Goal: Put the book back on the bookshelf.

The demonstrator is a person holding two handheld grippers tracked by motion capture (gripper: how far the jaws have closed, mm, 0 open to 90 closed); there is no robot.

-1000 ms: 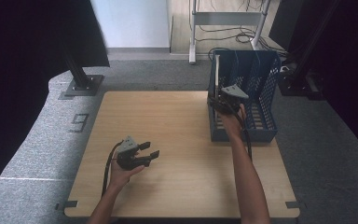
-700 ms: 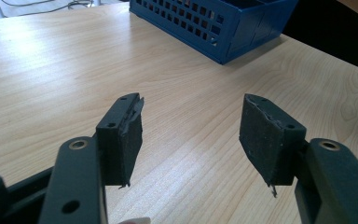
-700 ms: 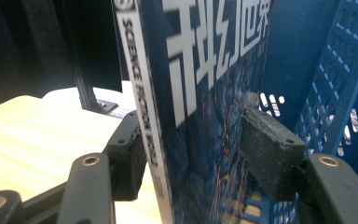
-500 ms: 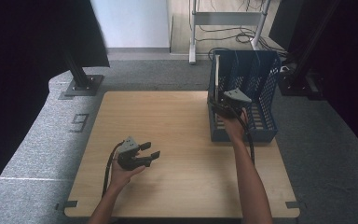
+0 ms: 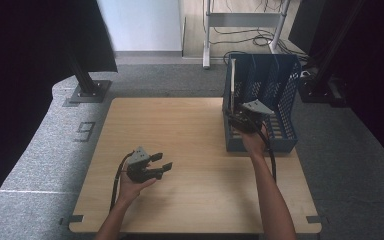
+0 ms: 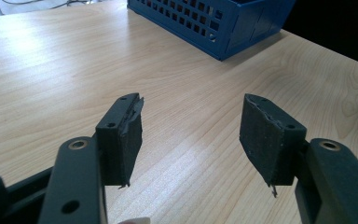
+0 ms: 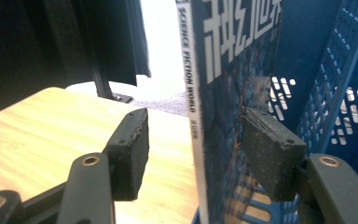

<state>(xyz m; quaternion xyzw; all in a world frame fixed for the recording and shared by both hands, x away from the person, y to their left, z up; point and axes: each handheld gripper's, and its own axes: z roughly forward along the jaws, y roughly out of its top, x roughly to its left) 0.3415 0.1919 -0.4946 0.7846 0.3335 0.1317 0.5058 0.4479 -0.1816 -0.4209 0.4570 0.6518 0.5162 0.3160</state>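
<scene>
Two tools are in play, and the move ahead turns on the right one. At about 7 o'clock on the table, the left tool rests in the person's hand with its jaws spread apart and nothing between them; in the left gripper view its pads frame bare wood, with the rack's corner far off at 1 o'clock, well apart from it. Moving right, the blue rack stands at the table's 3 o'clock edge, and a magazine stands upright in its left-hand slot, long axis vertical, spine toward the person. The right tool is at that slot, jaws open and straddling the spine: one pad on the table side, clear of it, the other just beside or touching the cover inside the rack. The right hand is plainly the nearer, and I judge a squeeze would grip the magazine's near edge.
</scene>
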